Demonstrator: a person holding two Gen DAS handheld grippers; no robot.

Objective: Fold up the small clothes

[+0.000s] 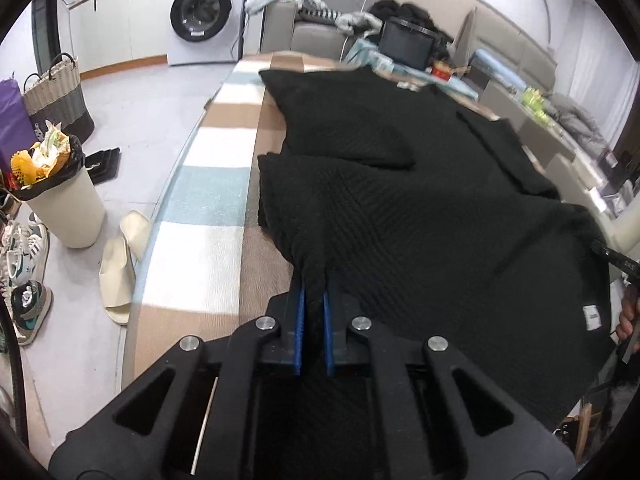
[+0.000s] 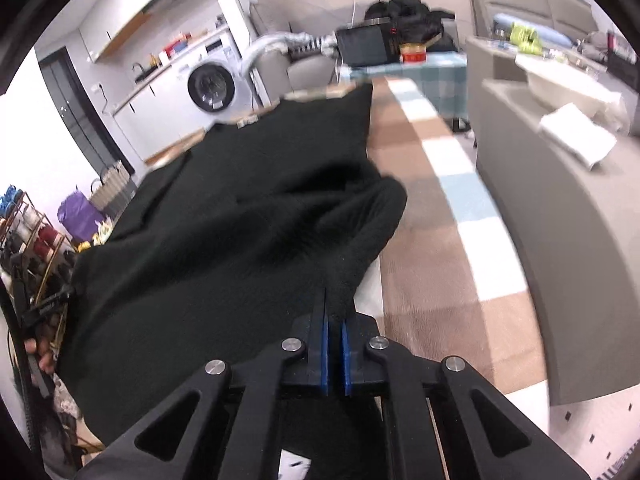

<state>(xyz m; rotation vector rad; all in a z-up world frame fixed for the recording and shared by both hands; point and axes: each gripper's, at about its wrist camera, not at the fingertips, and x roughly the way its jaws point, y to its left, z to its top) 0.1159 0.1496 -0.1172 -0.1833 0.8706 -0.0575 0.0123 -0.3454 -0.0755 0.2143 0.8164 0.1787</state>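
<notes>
A black knit sweater (image 1: pixel 432 200) lies spread over a table with a checked cloth (image 1: pixel 208 184). Its sleeves are folded in over the body. My left gripper (image 1: pixel 314 300) is shut on the sweater's near left corner, the fabric pinched between the blue pads (image 1: pixel 299 328). In the right wrist view the sweater (image 2: pixel 224 232) fills the left half. My right gripper (image 2: pixel 335 320) is shut on its near right corner, which is lifted and bunched. The right gripper also shows at the far right of the left wrist view (image 1: pixel 616 260).
A bin (image 1: pixel 68 200), slippers (image 1: pixel 118 276), shoes and a woven basket (image 1: pixel 56 92) stand on the floor to the left. A washing machine (image 1: pixel 204 12) is at the back. A grey sofa (image 2: pixel 560 240) runs along the table's right side. A black device (image 1: pixel 406 46) sits at the far end.
</notes>
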